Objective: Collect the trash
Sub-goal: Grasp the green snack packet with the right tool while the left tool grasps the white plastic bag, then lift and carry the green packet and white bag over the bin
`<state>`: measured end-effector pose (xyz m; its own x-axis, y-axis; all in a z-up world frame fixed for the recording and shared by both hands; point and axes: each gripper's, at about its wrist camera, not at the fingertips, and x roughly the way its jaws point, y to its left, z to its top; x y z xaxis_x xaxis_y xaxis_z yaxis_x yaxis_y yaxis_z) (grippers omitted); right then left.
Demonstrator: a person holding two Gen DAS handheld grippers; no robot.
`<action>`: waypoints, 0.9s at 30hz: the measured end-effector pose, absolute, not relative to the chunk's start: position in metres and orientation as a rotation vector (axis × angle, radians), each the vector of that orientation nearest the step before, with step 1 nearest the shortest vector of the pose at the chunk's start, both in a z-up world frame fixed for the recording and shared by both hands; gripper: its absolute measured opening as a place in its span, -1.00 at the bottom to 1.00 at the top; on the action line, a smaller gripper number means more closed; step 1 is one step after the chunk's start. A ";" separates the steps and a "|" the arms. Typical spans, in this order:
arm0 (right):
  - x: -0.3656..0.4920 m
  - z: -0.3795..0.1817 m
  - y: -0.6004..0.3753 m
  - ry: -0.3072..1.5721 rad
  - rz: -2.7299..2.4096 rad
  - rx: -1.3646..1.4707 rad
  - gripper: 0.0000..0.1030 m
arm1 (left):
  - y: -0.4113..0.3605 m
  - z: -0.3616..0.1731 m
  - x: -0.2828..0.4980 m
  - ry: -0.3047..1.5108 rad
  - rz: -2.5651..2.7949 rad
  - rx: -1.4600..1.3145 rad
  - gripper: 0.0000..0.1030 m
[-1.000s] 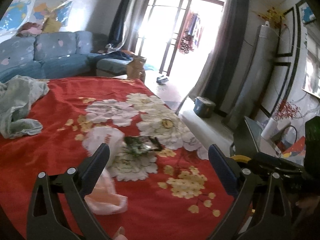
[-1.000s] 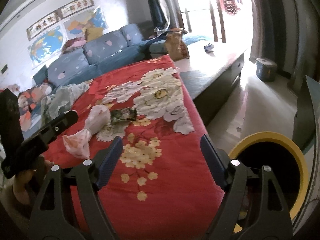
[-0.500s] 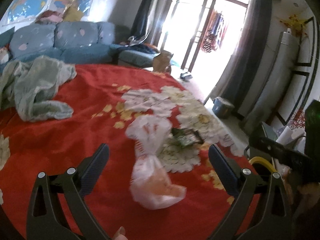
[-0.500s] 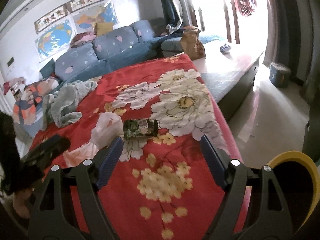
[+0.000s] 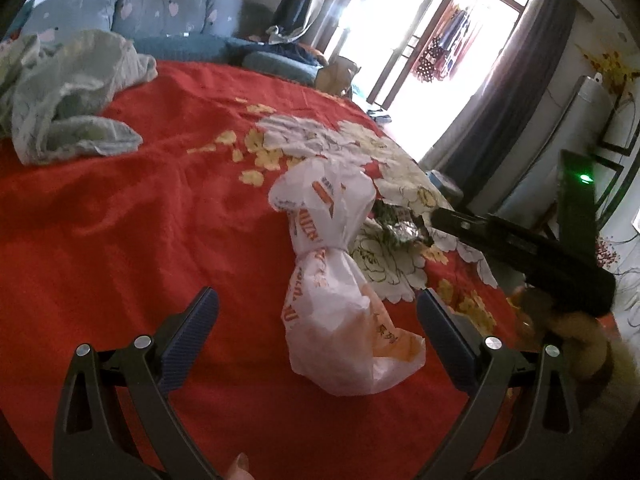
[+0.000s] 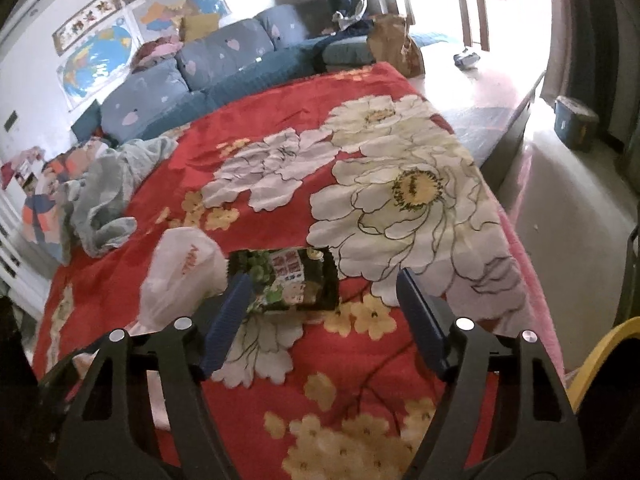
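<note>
A crumpled white plastic bag (image 5: 336, 280) with orange print lies on the red flowered bedspread (image 5: 140, 240). My left gripper (image 5: 316, 304) is open, with the bag's lower half between its blue pads and clear of both. Just beyond the bag lies a dark snack wrapper (image 5: 400, 226). In the right wrist view the wrapper (image 6: 292, 280) sits at the tips of my right gripper (image 6: 322, 284). Its jaws are closing, the left finger overlaps the wrapper's edge, and nothing is gripped. The bag (image 6: 180, 276) lies left of the wrapper.
A grey-green cloth (image 6: 104, 196) is heaped at the bedspread's far left, before a blue sofa (image 6: 224, 60). The bed's edge (image 6: 516, 240) drops to the floor on the right. A yellow-rimmed bin (image 6: 600, 356) stands low at the right. A brown paper bag (image 6: 396, 44) stands beyond the bed.
Both grippers have moved down toward the bedspread. The bag now lies between the left fingers, and the wrapper has come up to the right fingertips. The right jaws have narrowed a little.
</note>
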<state>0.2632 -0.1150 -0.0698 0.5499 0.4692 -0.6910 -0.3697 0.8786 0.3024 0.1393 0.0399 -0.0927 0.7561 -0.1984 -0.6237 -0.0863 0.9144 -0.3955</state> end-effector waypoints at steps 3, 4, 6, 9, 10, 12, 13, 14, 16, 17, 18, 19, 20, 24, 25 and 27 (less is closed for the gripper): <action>0.275 -0.080 -0.113 0.896 0.505 0.160 0.27 | 0.036 -0.096 0.142 0.726 -0.074 -0.422 0.86; 0.279 -0.084 -0.112 0.910 0.512 0.175 0.27 | 0.035 -0.097 0.142 0.729 -0.077 -0.423 0.86; 0.284 -0.090 -0.110 0.927 0.523 0.187 0.22 | 0.033 -0.098 0.144 0.733 -0.085 -0.425 0.85; 0.285 -0.098 -0.107 0.941 0.532 0.182 0.00 | 0.030 -0.099 0.145 0.738 -0.094 -0.422 0.83; 0.283 -0.098 -0.106 0.933 0.537 0.177 -0.20 | 0.029 -0.099 0.145 0.739 -0.094 -0.420 0.77; 0.280 -0.099 -0.106 0.937 0.572 0.188 -0.64 | 0.028 -0.100 0.146 0.747 -0.097 -0.414 0.65; 0.278 -0.099 -0.107 0.937 0.573 0.190 -0.73 | 0.027 -0.100 0.146 0.748 -0.099 -0.413 0.58; 0.276 -0.098 -0.108 0.933 0.573 0.190 -0.84 | 0.026 -0.100 0.145 0.747 -0.105 -0.410 0.51; 0.270 -0.095 -0.111 0.924 0.582 0.193 -0.88 | 0.024 -0.098 0.145 0.741 -0.114 -0.402 0.28; 0.266 -0.093 -0.113 0.917 0.581 0.191 -0.89 | 0.021 -0.097 0.144 0.738 -0.111 -0.388 0.25; 0.261 -0.090 -0.115 0.903 0.578 0.184 -0.89 | 0.021 -0.097 0.144 0.737 -0.115 -0.384 0.15; 0.258 -0.087 -0.117 0.893 0.576 0.179 -0.90 | 0.020 -0.097 0.143 0.736 -0.115 -0.382 0.03; 0.254 -0.085 -0.119 0.879 0.572 0.173 -0.90 | 0.020 -0.096 0.143 0.733 -0.109 -0.375 -0.08; 0.239 -0.073 -0.131 0.834 0.550 0.162 -0.90 | 0.016 -0.093 0.141 0.730 -0.114 -0.357 -0.29; 0.236 -0.070 -0.136 0.825 0.542 0.162 -0.90 | 0.014 -0.092 0.141 0.727 -0.117 -0.351 -0.31; 0.230 -0.065 -0.143 0.809 0.532 0.163 -0.90 | 0.009 -0.089 0.139 0.720 -0.130 -0.341 -0.33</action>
<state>0.2305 -0.1430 -0.0652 0.5681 0.5112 -0.6449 -0.3893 0.8574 0.3367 0.1391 0.0089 -0.0894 0.7464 -0.2329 -0.6234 0.0001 0.9368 -0.3499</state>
